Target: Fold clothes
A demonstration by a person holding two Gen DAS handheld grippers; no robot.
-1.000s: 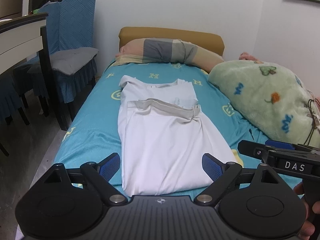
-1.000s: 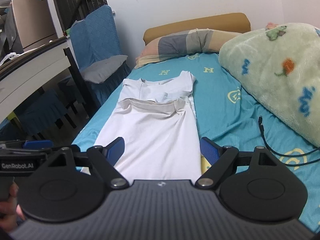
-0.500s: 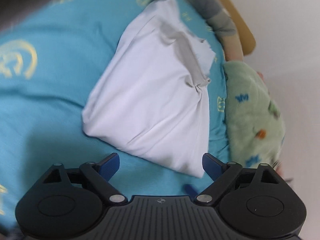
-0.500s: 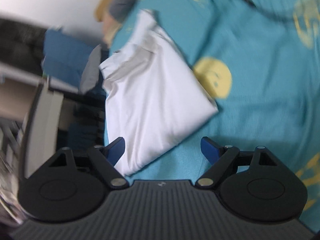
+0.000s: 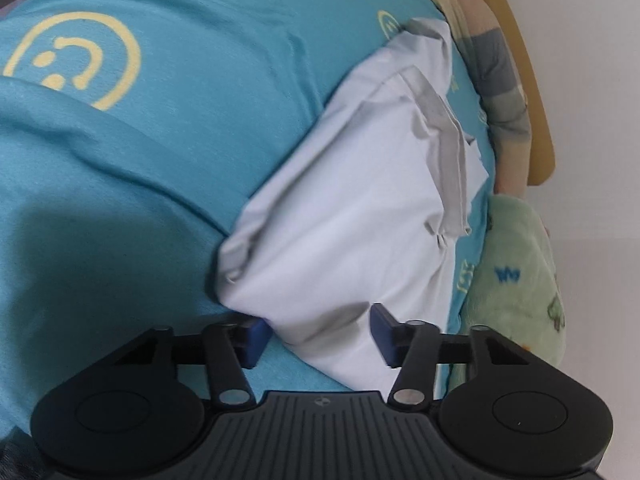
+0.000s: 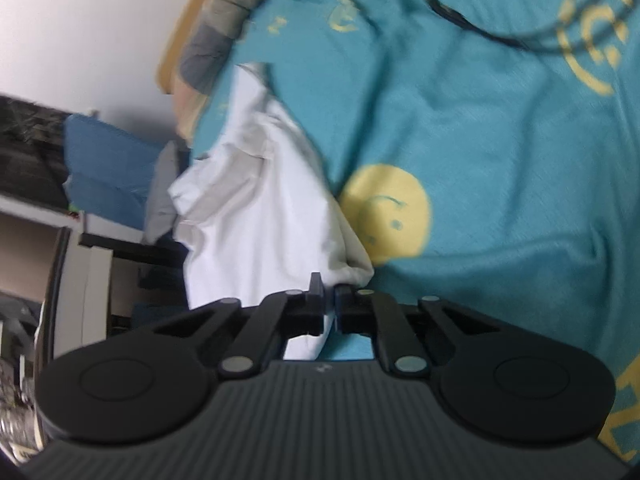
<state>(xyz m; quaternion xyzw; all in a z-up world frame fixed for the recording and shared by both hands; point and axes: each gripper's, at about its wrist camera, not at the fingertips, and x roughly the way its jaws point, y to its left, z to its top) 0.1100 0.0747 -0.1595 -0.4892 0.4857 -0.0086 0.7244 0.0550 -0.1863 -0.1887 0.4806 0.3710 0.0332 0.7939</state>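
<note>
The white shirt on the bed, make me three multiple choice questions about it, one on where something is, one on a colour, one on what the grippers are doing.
1. Where does the white shirt lie?
A. on the teal bedsheet
B. on a chair
C. on the floor

2. What colour is the round smiley face on the sheet beside the shirt's near corner?
A. red
B. yellow
C. black

3. Which gripper is shut on the shirt?
A. left gripper
B. right gripper
C. neither

Answers:
1. A, teal sheet shows all around the shirt.
2. B, the right wrist view shows a yellow disc.
3. B, its fingers pinch the shirt's corner, while the left fingers stand apart around the hem.
</note>
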